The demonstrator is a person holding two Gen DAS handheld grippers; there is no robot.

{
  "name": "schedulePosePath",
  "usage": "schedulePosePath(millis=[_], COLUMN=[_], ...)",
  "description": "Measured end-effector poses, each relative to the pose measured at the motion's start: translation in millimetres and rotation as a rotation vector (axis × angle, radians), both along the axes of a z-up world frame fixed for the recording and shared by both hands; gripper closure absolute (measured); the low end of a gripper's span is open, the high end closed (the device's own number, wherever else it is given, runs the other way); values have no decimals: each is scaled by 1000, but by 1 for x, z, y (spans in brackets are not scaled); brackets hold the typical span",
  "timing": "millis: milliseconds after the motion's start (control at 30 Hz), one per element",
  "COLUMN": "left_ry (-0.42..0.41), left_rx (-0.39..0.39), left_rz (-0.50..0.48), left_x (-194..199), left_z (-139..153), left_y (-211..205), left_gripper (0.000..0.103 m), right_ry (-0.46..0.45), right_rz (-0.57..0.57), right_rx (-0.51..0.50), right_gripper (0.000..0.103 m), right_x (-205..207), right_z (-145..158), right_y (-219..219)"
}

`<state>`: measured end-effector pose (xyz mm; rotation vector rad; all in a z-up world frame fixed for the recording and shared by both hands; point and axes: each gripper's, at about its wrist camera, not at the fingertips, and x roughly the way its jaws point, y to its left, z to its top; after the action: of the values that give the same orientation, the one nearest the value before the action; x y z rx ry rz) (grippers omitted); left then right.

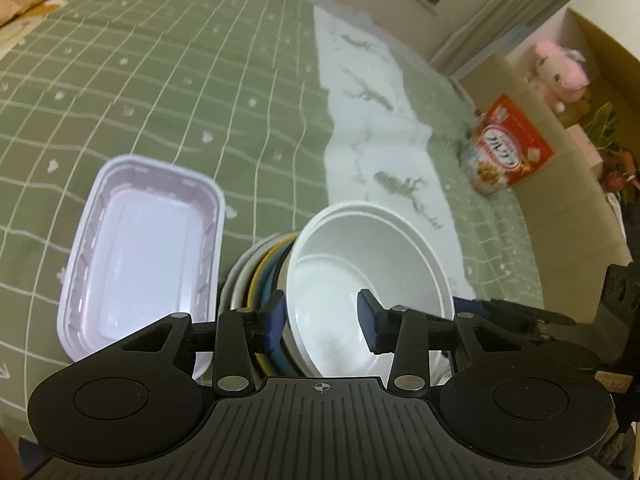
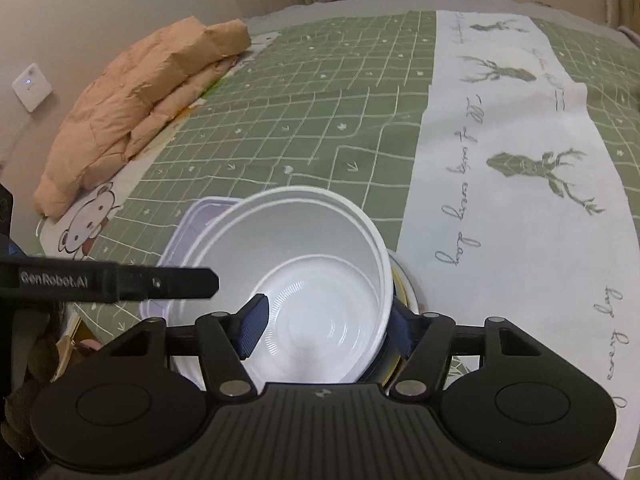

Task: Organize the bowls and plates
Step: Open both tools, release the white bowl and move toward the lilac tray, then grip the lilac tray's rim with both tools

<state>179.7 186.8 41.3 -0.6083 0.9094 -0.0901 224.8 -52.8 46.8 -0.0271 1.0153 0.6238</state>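
A white plastic bowl [image 1: 360, 272] sits on a stack of plates [image 1: 260, 276] with white, yellow and blue rims, on the green checked cloth. My left gripper [image 1: 320, 320] straddles the bowl's left wall, one blue pad outside and one inside, jaws apart. My right gripper [image 2: 326, 330] straddles the bowl's [image 2: 304, 280] right wall the same way, one pad inside and one outside against the plates [image 2: 404, 288]. Whether either pair of pads presses the wall cannot be told. A lilac rectangular container [image 1: 136, 256] lies left of the stack, and also shows in the right wrist view [image 2: 192, 236].
A white cloth strip with deer prints [image 2: 512, 184] runs right of the stack. A red cereal bag [image 1: 504, 148] and a pink plush toy [image 1: 560, 72] are at the far right. A folded peach jacket [image 2: 132, 108] lies at the far left. The left gripper's arm [image 2: 112, 280] crosses the right view.
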Motion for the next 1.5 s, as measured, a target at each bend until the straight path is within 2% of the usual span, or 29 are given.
schedulePosePath(millis=[133,267,333,400,467,500,600,700,733,800,967,1033,1200,1333,1433,1500], left_ry=[-37,-66,-69,-57,-31,-18,15,47,53,59,72,72,60,49,51,49], left_rx=[8,43,79,163,249,271,257,281,272,228,132,102,51,21,16,12], left_rz=[4,73,124,200,271,293,302,315,310,303,327,327,338,340,352,362], left_x=[-4,-18,-25,-33,-36,-38,-42,-42,-43,-46,-54,-58,-63,-72,-83,-92], left_z=[9,15,14,12,6,2,-15,-33,-40,-52,-80,-85,-86,-83,-82,-79], left_y=[6,29,44,58,68,72,82,82,82,84,93,96,105,111,116,120], left_gripper=[64,64,64,64,64,64,64,64,64,64,65,65,66,66,66,66], right_ry=[-75,-150,-171,-183,-166,-148,-68,24,67,102,-79,-101,36,97,192,247], right_rz=[-13,-21,-8,7,25,37,77,94,90,63,53,70,69,56,79,131], right_rx=[-78,-158,-167,-165,-156,-154,-175,-219,-233,-277,-470,-487,-467,-476,-431,-363], right_gripper=[39,39,38,34,26,26,26,25,25,10,12,12,12,17,23,28], right_x=[-2,0,1,3,7,10,23,41,48,56,60,60,61,65,63,56], right_z=[11,26,38,49,55,56,49,33,24,10,-10,-11,-25,-47,-62,-64], right_y=[4,8,14,25,42,53,93,137,152,176,230,237,243,253,264,271])
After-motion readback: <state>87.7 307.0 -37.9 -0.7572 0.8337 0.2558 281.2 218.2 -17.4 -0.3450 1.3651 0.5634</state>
